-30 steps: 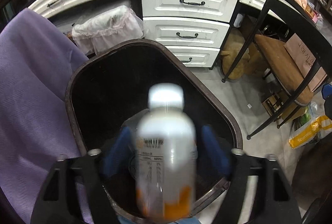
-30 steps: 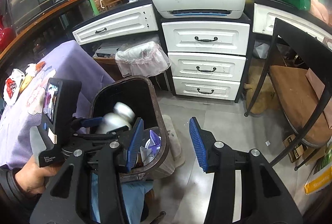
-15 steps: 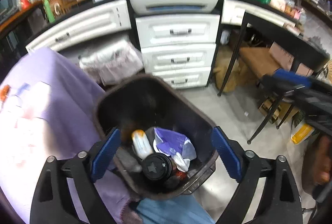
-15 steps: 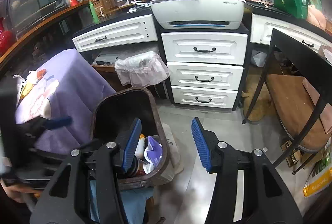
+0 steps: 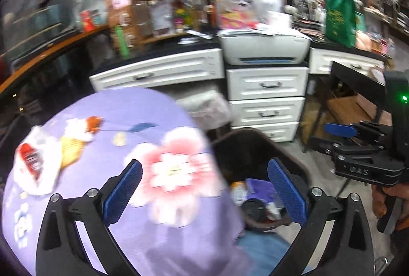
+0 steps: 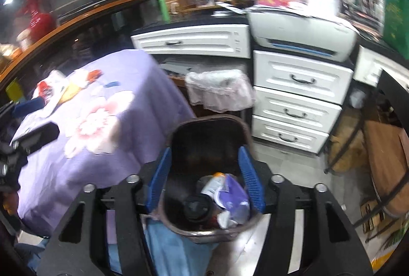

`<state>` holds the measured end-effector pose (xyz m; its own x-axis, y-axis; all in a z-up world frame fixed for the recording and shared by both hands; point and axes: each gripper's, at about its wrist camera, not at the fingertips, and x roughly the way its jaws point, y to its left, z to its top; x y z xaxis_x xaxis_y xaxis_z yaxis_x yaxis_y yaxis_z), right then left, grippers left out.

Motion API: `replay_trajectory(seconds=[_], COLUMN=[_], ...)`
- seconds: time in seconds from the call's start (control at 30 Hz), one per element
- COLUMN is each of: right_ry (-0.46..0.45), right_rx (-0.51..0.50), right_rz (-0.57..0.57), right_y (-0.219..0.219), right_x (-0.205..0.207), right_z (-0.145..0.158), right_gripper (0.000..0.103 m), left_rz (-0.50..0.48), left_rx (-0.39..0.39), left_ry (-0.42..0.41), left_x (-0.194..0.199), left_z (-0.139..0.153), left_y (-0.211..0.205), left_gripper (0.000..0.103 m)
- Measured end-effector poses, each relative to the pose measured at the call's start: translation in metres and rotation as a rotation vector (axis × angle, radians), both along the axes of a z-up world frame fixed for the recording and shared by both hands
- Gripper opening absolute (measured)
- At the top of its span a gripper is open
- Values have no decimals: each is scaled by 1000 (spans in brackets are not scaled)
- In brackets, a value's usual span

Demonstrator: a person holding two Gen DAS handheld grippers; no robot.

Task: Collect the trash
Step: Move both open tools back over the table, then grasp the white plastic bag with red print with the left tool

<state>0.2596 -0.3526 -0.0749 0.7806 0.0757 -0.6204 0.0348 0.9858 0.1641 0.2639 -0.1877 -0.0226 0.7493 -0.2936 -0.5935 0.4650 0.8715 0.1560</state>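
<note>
both tongs, left (image 5: pixel 204 195) and right (image 6: pixel 204 180), are held apart and empty; wrappers (image 5: pixel 33 163) are left on the table (image 5: pixel 158 112), so the bin (image 6: pixel 204 122) is kept beside it.

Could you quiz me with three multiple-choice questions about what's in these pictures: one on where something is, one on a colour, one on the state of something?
1. Where does the bottle with the orange end lie?
A. on the tablecloth
B. in the trash bin
C. in a drawer

2. What colour is the tablecloth?
A. purple with pink flowers
B. plain green
C. red checks

3. How is the left gripper?
A. shut on a bottle
B. shut on a bag
C. open, holding nothing

Answers: 1 B, it lies among rubbish inside the trash bin. 2 A, purple with flowers. 3 C, its blue pads stand wide apart.
</note>
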Motion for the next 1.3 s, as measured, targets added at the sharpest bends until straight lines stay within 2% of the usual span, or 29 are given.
replay_trajectory(seconds=[0.33,0.63,0.8,1.07,1.13,1.23,1.3], right_ry=[-2,-8,-4,-8,-1,8,9], right_rx=[-8,-40,-48,-88,-96,-108,-114], right_rz=[220,362,414,449,451,455,457], right_y=[90,157,185,207,209,212,214], right_x=[26,36,43,46,47,50,53], right_z=[13,21,25,31,31,30,29], right_gripper=[61,61,61,61,61,61,61], left_rz=[276,510,537,563,580,612,624], left_rx=[29,13,-44,-10,7,33,35], left_ry=[-47,-17,29,64,67,91,106], left_x=[10,32,62,129,143,164,169], left_z=[14,13,16,7,5,-1,-5], left_y=[129,242,275,282,283,288,292], left_gripper=[97,97,97,97,94,79,58])
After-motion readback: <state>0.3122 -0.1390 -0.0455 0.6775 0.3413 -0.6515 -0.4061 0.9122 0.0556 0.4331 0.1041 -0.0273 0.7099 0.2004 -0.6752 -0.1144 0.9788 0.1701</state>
